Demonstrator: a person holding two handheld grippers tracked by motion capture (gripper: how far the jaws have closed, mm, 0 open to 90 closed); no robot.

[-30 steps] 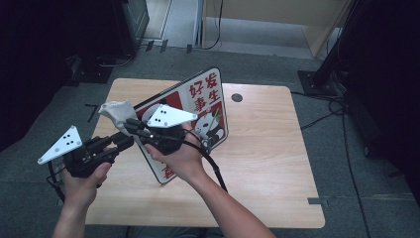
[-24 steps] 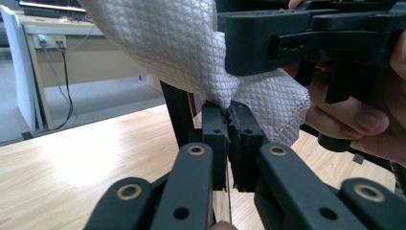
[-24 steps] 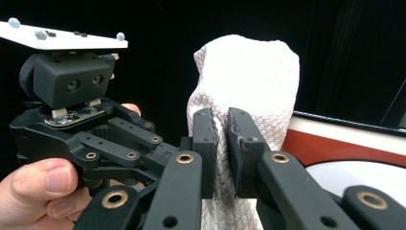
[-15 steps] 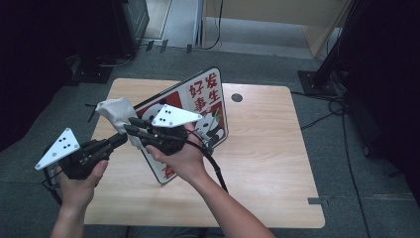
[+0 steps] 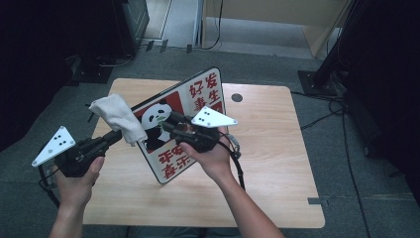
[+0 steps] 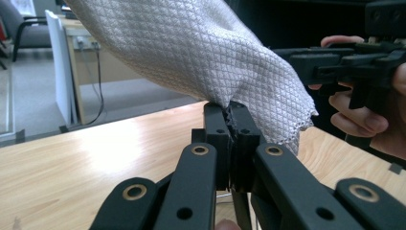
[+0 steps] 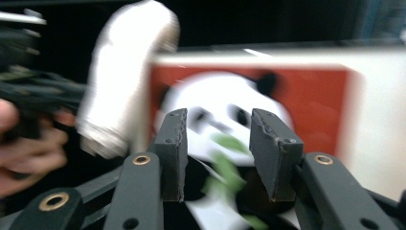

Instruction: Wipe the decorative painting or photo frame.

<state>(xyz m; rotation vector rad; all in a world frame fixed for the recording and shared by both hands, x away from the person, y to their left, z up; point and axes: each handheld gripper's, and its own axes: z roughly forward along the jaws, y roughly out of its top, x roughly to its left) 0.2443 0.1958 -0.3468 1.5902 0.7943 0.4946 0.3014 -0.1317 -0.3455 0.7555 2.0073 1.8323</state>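
Left hand-held gripper [image 5: 115, 137] clamped on white cloth [image 5: 118, 118] beside the panda sign [image 5: 185, 121] — right hand-held gripper [image 5: 167, 122] just opening, nothing between its jaws.

The high view looks forward and down over the wooden table [image 5: 277, 148] from above the person's side, while each gripper view looks close along its own jaws, all three sharing the white cloth [image 5: 119, 116] [image 6: 201, 52] [image 7: 127, 72].

Parted fingers [image 7: 270, 158] face the blurred panda sign [image 7: 297, 96], white cloth [image 7: 127, 72] alongside.
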